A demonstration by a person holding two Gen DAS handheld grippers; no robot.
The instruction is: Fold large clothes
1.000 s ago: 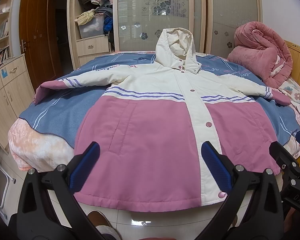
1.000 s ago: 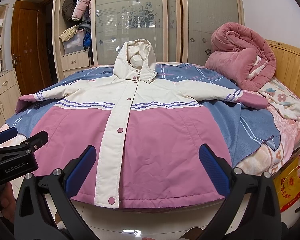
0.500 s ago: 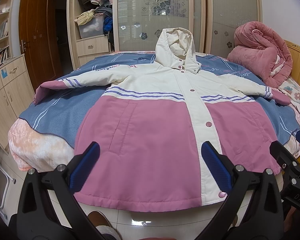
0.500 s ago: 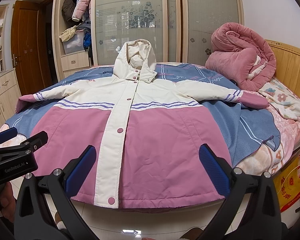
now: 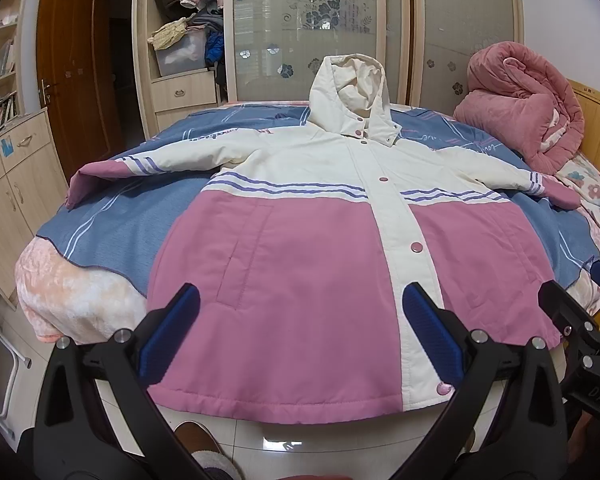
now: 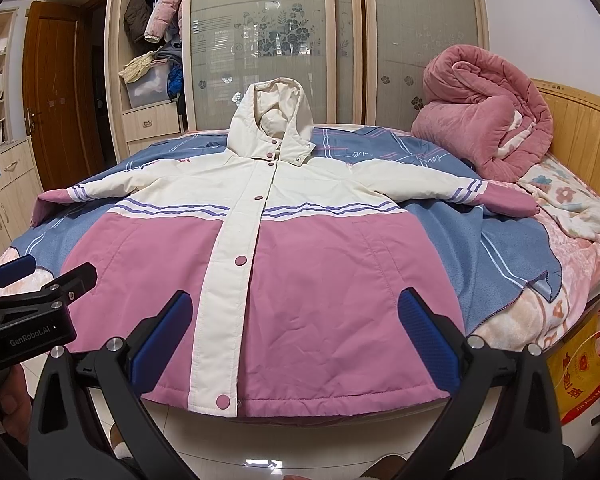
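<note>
A large pink and cream hooded jacket [image 5: 300, 272] lies flat, front up and buttoned, on a bed with a blue sheet [image 5: 120, 224]; it also shows in the right wrist view [image 6: 300, 280]. Both sleeves are spread out sideways and the hood [image 5: 352, 96] points to the far side. Its hem hangs over the near bed edge. My left gripper [image 5: 296, 332] is open and empty, held just before the hem. My right gripper [image 6: 296, 336] is open and empty beside it, also before the hem.
A rolled pink quilt [image 5: 528, 116] lies at the bed's far right by a wooden headboard [image 6: 580, 128]. A wardrobe [image 5: 320, 24] stands behind the bed, a cabinet [image 5: 8, 184] at the left. A yellow bag [image 6: 580, 368] sits on the floor at the right.
</note>
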